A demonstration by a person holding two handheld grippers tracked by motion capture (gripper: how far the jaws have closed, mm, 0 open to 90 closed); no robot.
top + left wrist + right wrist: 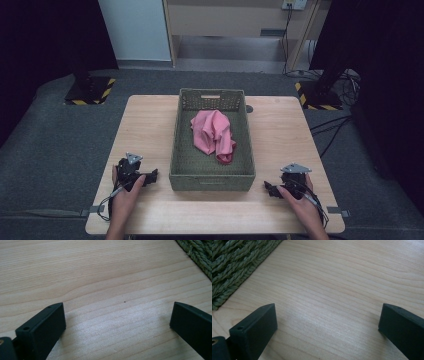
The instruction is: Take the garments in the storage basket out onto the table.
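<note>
A crumpled pink cloth (214, 133) lies inside a green woven basket (178, 145) at the middle of the wooden table (142, 125). My left gripper (152, 176) rests on the table just left of the basket's near corner, held by a hand. In the left gripper view its jaws stand wide apart over bare wood, gripper (117, 317) open and empty, with the basket (200, 255) at the top right. My right gripper (269, 188) rests right of the basket's near corner. It (328, 317) is open over bare wood, the basket (234, 265) at the upper left.
The basket takes up the table's middle strip from near to far edge. Bare wood lies on both sides of it. Beyond the table stand two black stands with yellow-striped bases (90, 92) and cables on the grey floor (335, 130).
</note>
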